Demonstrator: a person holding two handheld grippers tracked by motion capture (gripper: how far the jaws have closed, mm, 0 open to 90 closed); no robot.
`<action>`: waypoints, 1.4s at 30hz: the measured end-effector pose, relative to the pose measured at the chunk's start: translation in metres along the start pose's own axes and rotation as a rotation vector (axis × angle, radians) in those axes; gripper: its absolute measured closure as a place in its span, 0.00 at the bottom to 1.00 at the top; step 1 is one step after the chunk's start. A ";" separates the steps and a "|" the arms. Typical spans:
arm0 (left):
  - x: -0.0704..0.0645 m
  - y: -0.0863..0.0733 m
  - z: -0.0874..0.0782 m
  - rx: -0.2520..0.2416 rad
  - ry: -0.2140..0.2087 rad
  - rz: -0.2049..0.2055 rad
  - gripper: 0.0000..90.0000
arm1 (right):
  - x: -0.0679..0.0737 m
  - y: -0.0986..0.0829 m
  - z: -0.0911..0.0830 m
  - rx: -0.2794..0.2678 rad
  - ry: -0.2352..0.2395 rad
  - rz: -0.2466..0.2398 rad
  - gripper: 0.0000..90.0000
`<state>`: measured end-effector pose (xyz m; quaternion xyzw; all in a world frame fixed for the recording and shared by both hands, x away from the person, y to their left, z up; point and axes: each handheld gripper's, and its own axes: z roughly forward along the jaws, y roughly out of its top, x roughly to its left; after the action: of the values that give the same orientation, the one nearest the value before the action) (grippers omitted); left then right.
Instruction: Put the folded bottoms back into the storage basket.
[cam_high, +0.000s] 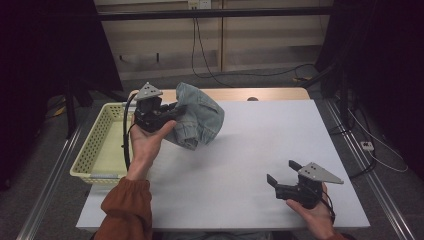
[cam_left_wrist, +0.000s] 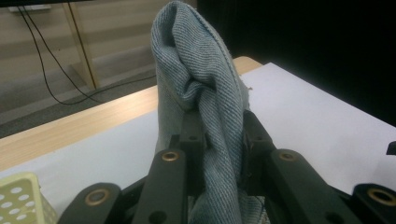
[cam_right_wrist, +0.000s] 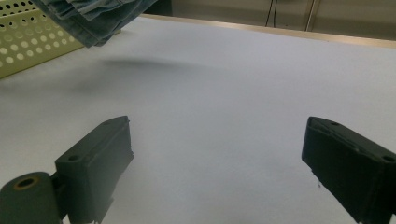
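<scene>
A bunched piece of light blue denim cloth (cam_high: 199, 117) hangs in the air over the left part of the white table (cam_high: 240, 165). My left gripper (cam_high: 172, 111) is shut on it, and in the left gripper view the denim cloth (cam_left_wrist: 201, 88) is pinched between the two black jaws and rises above them. My right gripper (cam_high: 281, 172) rests low near the table's front right, open, with nothing between its jaws. In the right gripper view the denim cloth's hem (cam_right_wrist: 93, 18) hangs at the top left, above its shadow on the table.
A pale yellow perforated basket (cam_high: 97, 145) stands off the table's left edge, seen also as the basket (cam_right_wrist: 28, 42) in the right gripper view. A wooden strip (cam_high: 260, 94) runs along the table's far edge. Cables lie on the floor behind.
</scene>
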<state>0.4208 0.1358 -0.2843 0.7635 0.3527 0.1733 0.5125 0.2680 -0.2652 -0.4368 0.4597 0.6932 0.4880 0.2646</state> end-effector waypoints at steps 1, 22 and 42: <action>0.000 0.001 -0.002 -0.005 0.001 0.001 0.84 | 0.000 0.000 0.000 0.000 0.000 -0.001 0.09; -0.003 0.008 -0.034 -0.021 0.003 0.055 0.84 | 0.001 0.000 0.001 0.001 -0.001 -0.002 0.09; 0.001 0.002 -0.060 -0.059 0.021 0.056 0.84 | 0.001 0.000 0.000 -0.001 0.000 -0.006 0.09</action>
<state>0.3851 0.1758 -0.2581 0.7557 0.3313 0.2060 0.5260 0.2676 -0.2638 -0.4365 0.4575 0.6944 0.4875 0.2660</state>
